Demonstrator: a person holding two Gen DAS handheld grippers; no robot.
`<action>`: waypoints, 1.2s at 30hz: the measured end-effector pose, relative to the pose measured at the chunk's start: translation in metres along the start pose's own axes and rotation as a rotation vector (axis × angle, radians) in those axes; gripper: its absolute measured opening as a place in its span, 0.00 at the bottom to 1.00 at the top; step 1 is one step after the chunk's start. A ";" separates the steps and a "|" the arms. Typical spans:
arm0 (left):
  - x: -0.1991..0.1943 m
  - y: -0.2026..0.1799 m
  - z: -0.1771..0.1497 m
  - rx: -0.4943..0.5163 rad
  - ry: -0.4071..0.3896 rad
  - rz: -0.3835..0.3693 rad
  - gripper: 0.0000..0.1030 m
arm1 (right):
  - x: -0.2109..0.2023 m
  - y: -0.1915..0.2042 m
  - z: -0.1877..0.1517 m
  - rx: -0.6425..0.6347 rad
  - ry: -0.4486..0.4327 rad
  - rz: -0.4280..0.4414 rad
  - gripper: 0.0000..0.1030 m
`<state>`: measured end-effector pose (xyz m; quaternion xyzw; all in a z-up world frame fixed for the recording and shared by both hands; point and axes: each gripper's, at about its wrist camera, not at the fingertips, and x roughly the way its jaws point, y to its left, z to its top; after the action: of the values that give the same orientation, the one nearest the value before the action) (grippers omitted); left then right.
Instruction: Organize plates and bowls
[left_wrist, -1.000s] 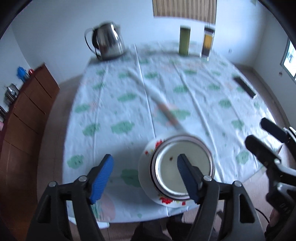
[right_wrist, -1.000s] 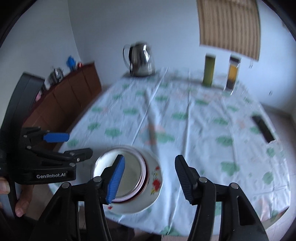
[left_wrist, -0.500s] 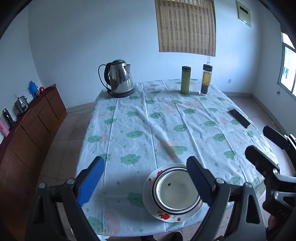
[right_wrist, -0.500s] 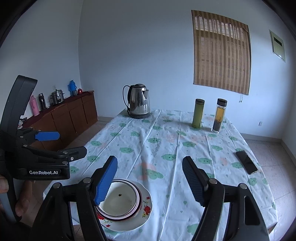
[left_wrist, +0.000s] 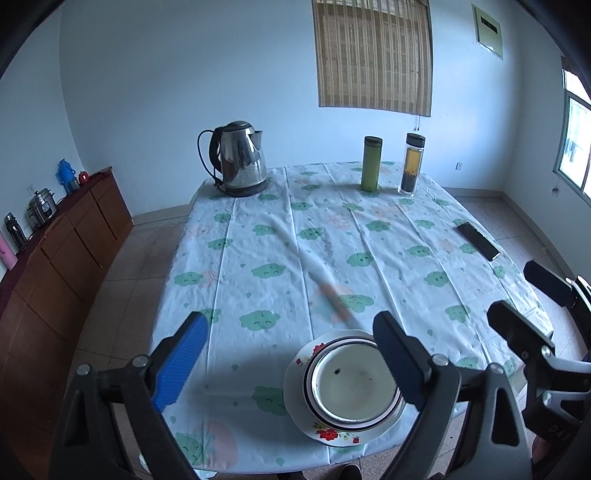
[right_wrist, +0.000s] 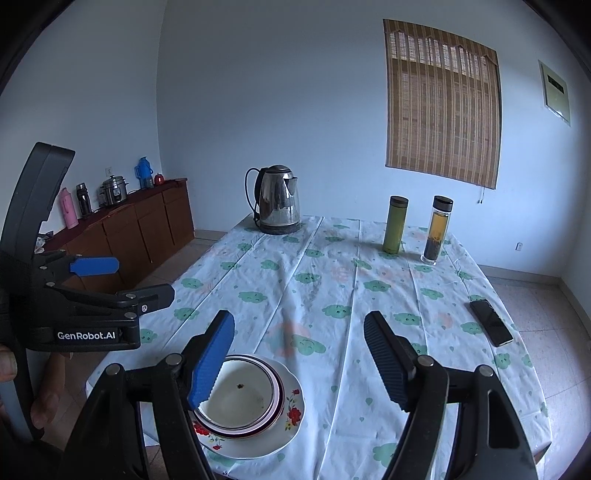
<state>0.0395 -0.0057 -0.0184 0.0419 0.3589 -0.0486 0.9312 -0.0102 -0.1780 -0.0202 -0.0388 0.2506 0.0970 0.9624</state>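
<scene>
A stack of white bowls (left_wrist: 354, 386) with dark rims sits on a white plate with red flowers (left_wrist: 332, 435) at the table's near edge. It also shows in the right wrist view, bowls (right_wrist: 240, 395) on plate (right_wrist: 291, 413). My left gripper (left_wrist: 290, 360) is open and empty, held above and behind the stack. My right gripper (right_wrist: 299, 362) is open and empty, to the right of the stack. Each gripper shows in the other's view: right one (left_wrist: 532, 295), left one (right_wrist: 125, 280).
The table has a cloud-print cloth (left_wrist: 295, 251). At its far end stand a steel kettle (left_wrist: 238, 158), a green flask (left_wrist: 371, 162) and a clear tea bottle (left_wrist: 412, 162). A black phone (left_wrist: 478, 242) lies at the right. A wooden sideboard (left_wrist: 55, 254) stands left.
Both grippers have drawn back and up from the stacked bowls and plate. The views widened from close and blurred to a steady view of the whole table.
</scene>
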 end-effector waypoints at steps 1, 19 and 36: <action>0.000 0.000 0.000 0.002 -0.002 0.002 0.90 | 0.000 0.000 0.000 -0.001 -0.003 -0.001 0.72; 0.002 0.001 0.000 0.006 0.008 -0.017 0.90 | -0.001 0.004 0.001 0.001 -0.010 -0.004 0.72; -0.003 0.001 0.010 -0.007 -0.018 -0.015 0.90 | -0.005 -0.004 0.009 0.011 -0.041 -0.018 0.72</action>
<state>0.0438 -0.0054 -0.0093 0.0357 0.3510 -0.0548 0.9341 -0.0096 -0.1813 -0.0098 -0.0334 0.2310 0.0879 0.9684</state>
